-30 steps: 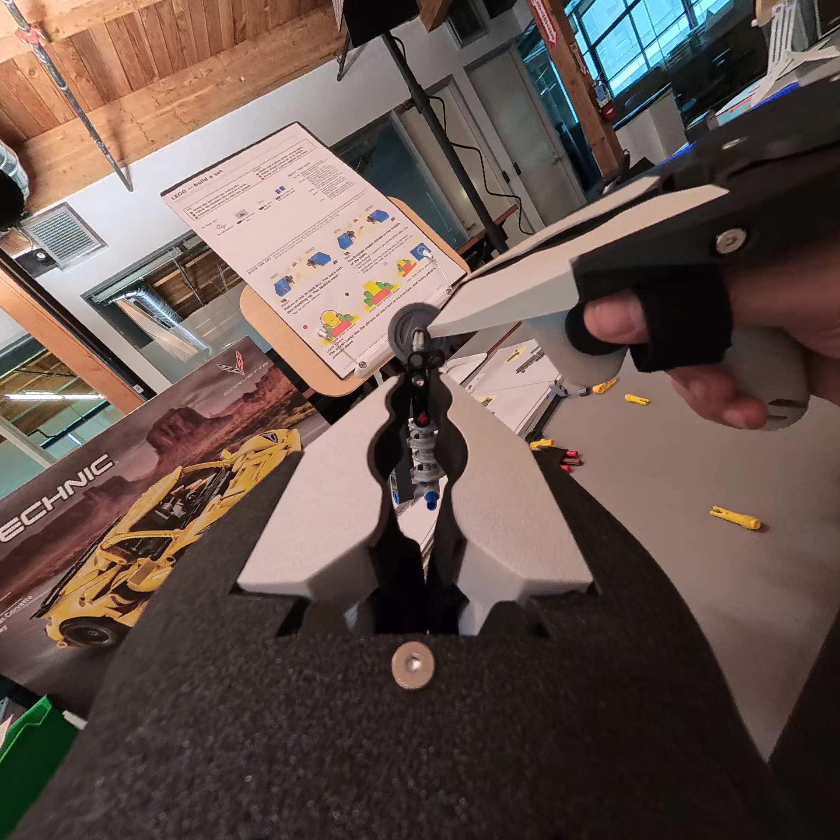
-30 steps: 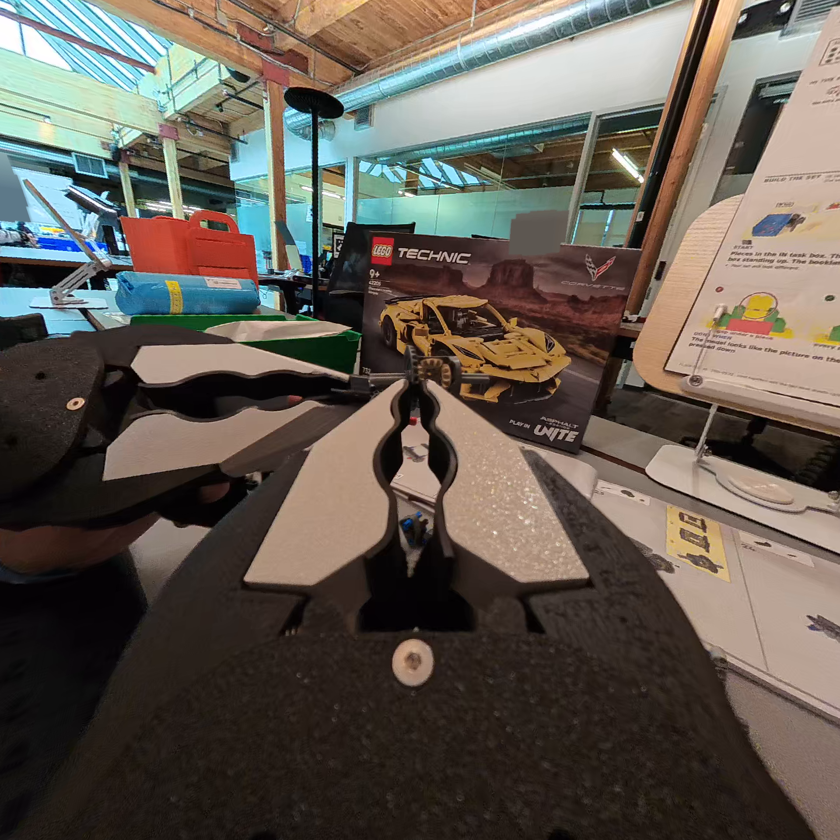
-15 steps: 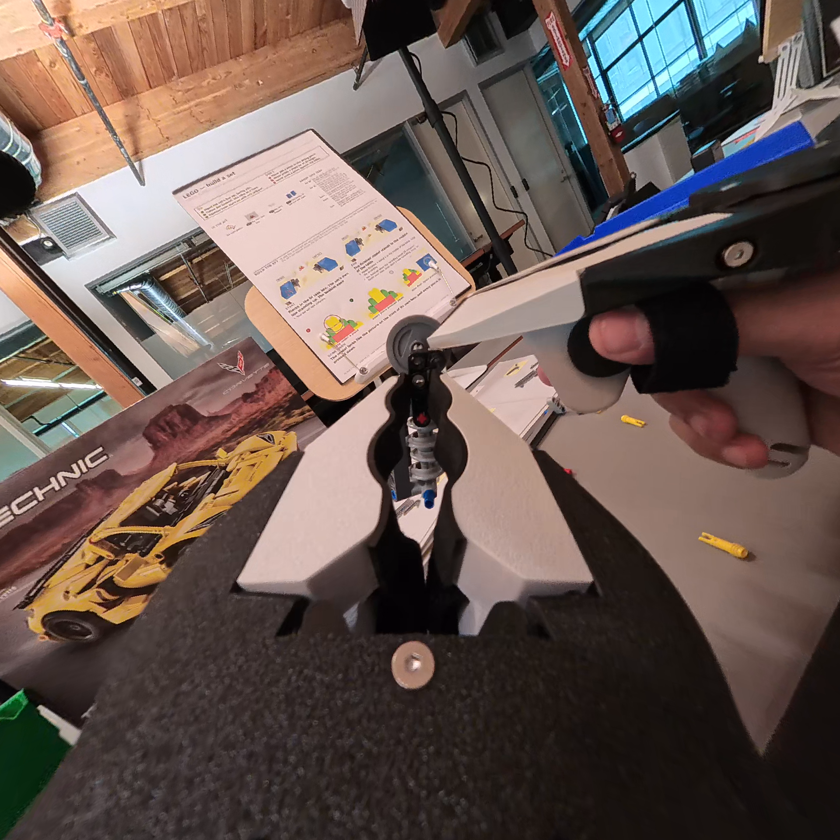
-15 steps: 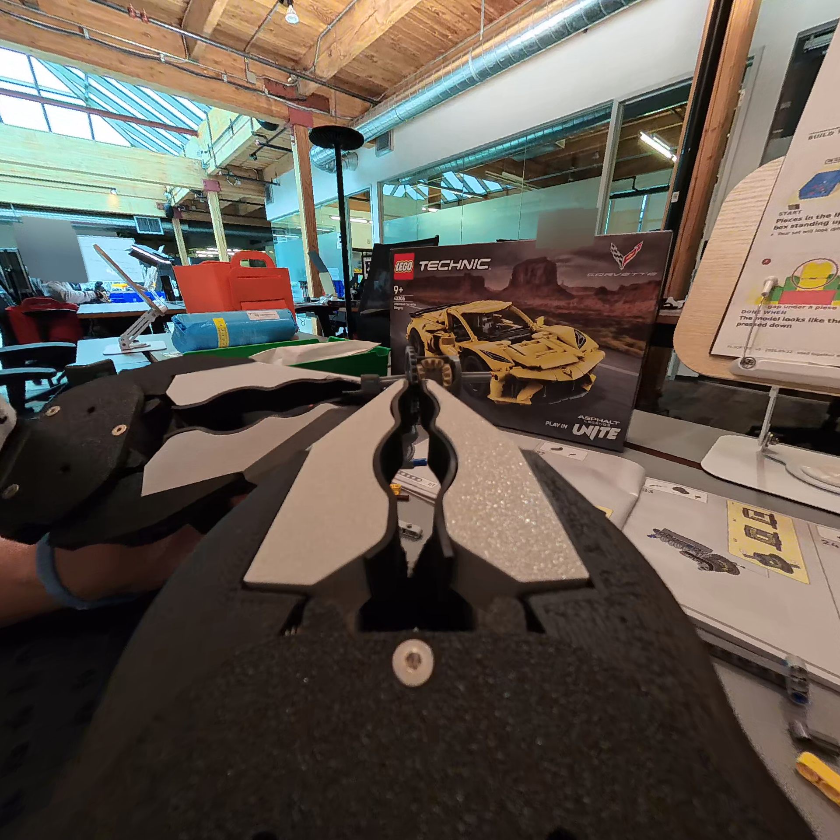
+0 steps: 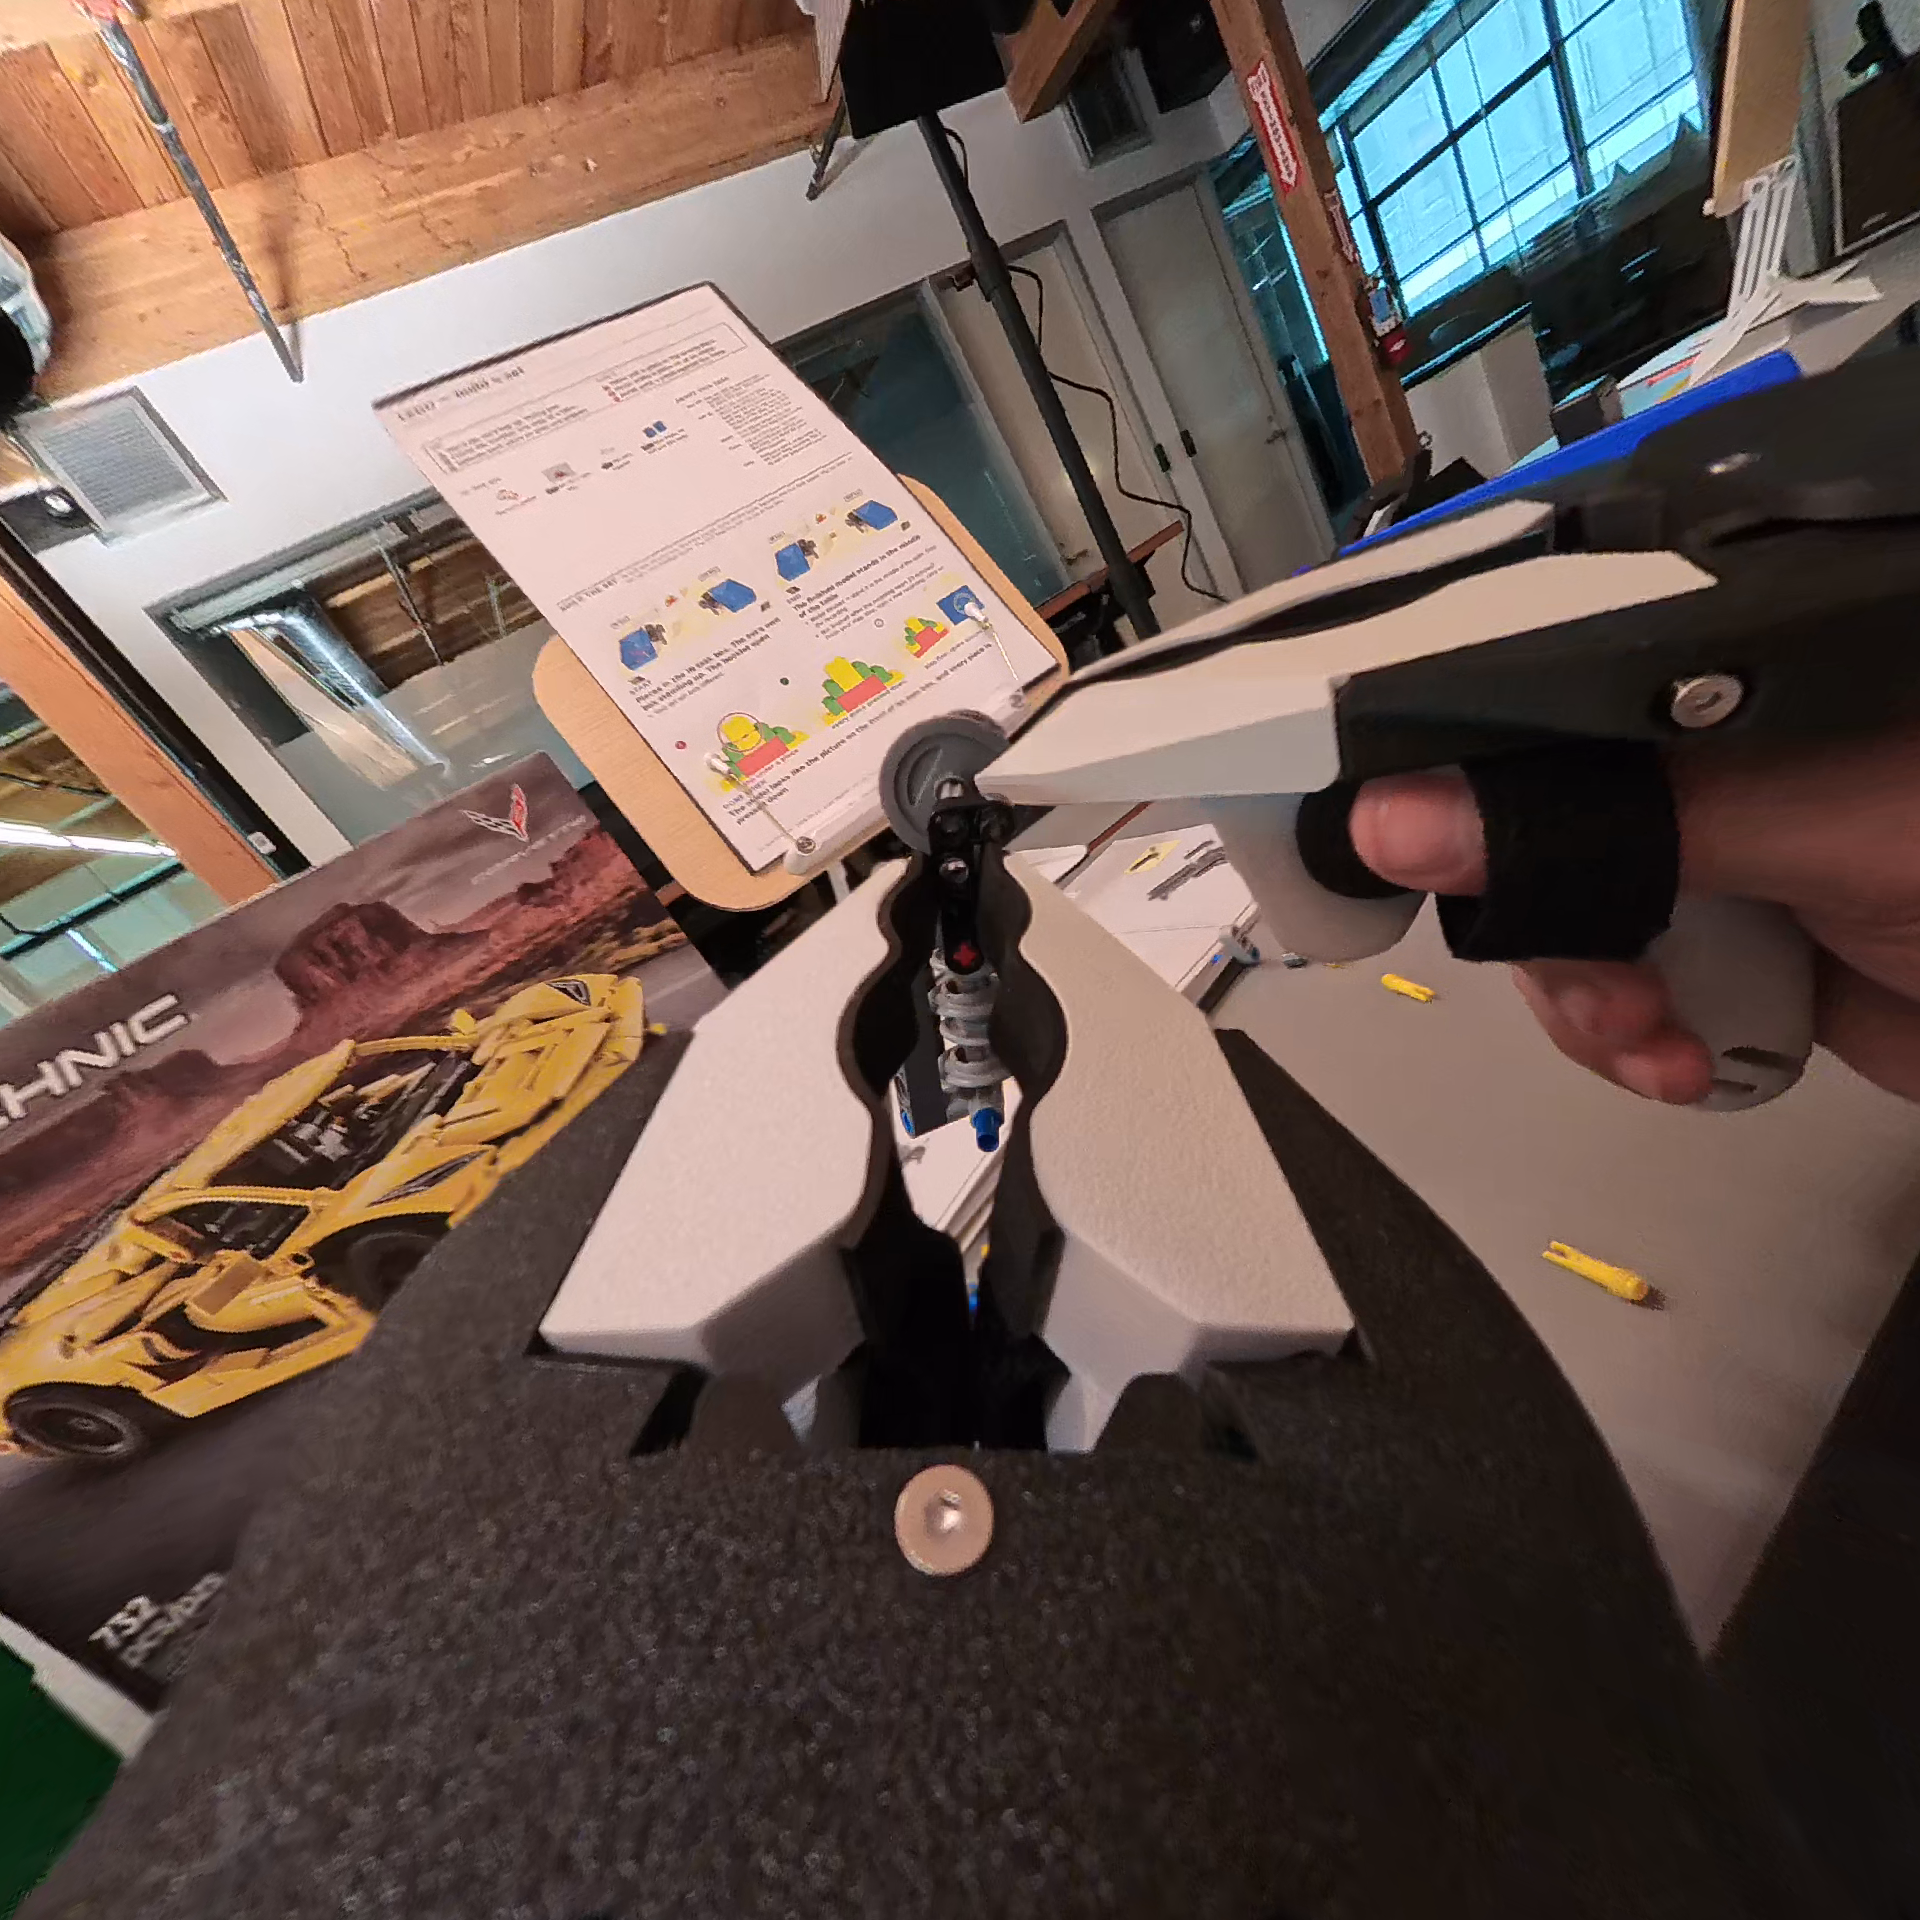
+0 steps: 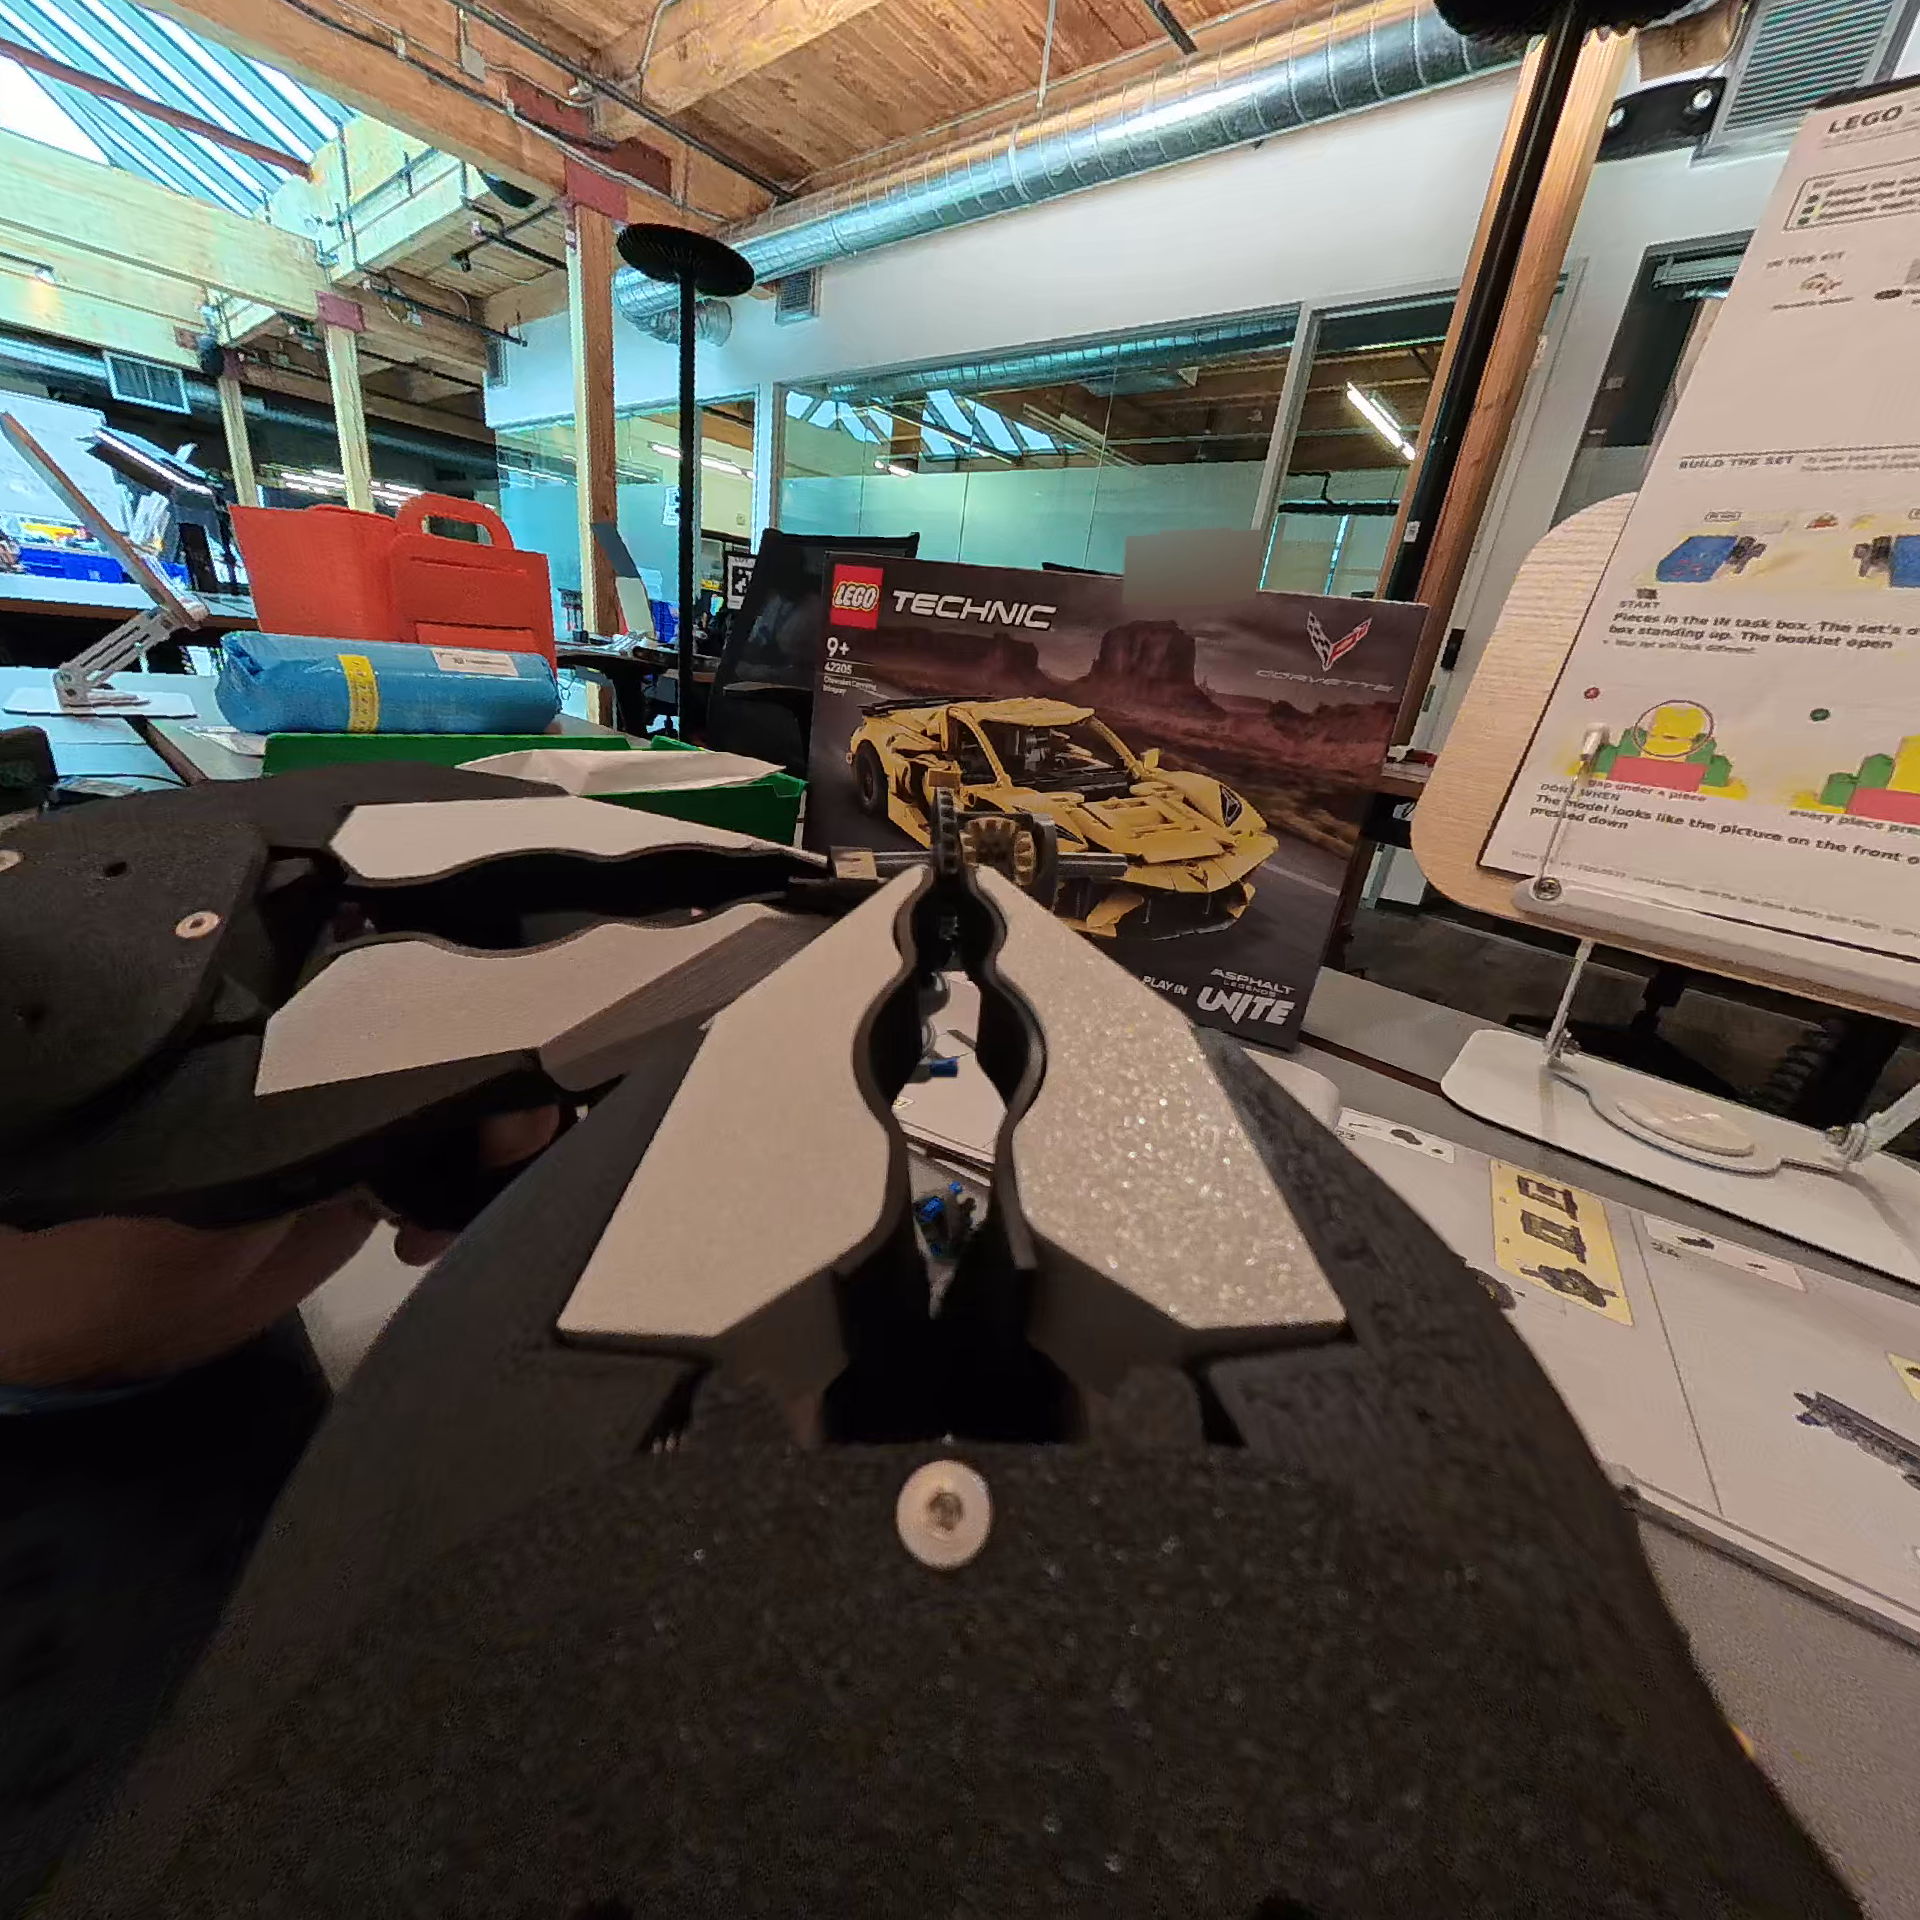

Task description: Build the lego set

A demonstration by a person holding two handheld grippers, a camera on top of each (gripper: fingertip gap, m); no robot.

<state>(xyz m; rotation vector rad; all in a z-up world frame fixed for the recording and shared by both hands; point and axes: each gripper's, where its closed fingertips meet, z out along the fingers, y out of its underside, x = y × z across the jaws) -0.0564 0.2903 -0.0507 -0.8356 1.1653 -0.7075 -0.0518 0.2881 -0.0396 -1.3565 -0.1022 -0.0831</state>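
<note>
- The set box (image 5: 312, 1091), printed with a yellow car, stands at the left of the left wrist view; it fills more of the frame than half a second ago, so the camera has been swung slightly toward it.
- The left hand-held gripper (image 5: 961, 935) is clenched on a slim sub-assembly (image 5: 961, 997): a black connector on top, a red axle end, a grey coil-spring shock absorber and a blue pin at the bottom. The piece is held in mid-air above the tabletop (image 5: 1558, 1164), upright between the fingers, exactly as in both earlier frames.
- A grey gear (image 5: 935, 779) sits at the top of the sub-assembly. In the left wrist view the tips of the right hand-held gripper (image 5: 997, 774) are closed against it, and contact is unchanged from a second ago.
- In the right wrist view the right hand-held gripper (image 6: 951, 883) is clamped on a dark gear-and-axle group (image 6: 987, 842), with the left hand-held gripper (image 6: 810, 883) meeting it from the left.
- Only the background has shifted; the two grips have not. The mating step is judged to be still under way, with seating not confirmed.
- Loose yellow pins (image 5: 1600, 1270) lie on the tabletop at the right, shifted in frame by camera motion only.
</note>
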